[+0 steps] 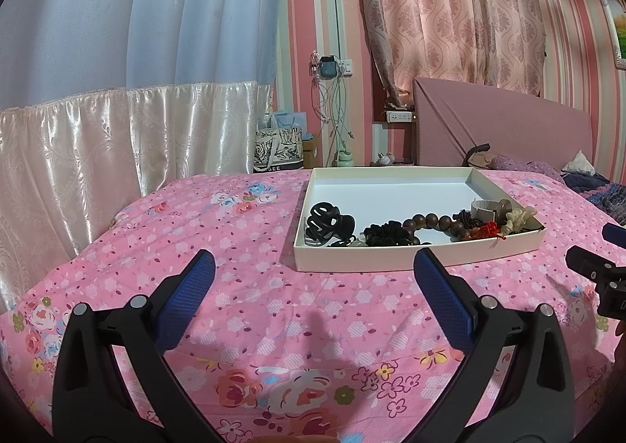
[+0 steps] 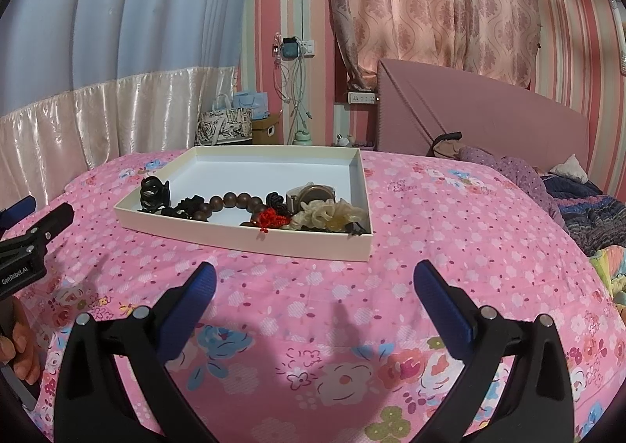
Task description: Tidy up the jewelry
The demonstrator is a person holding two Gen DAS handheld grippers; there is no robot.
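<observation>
Both grippers are hovering low over the pink floral bedspread, the left gripper and the right gripper each gaping wide and holding nothing. Just beyond them a shallow white box is lying on the bed. The jewelry is sitting bunched along its near wall: a black claw clip at the left, wooden beads, a red tassel and a cream scrunchie at the right.

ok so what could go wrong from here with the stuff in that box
Likely risks:
1. The items are bunched along the near wall of the white box, so the tongs may pinch two at once.
2. The wooden bead string lies against the black scrunchie; lifting one may drag the other.
3. The box sits on the soft pink bedspread and may tip if pressed.
</observation>
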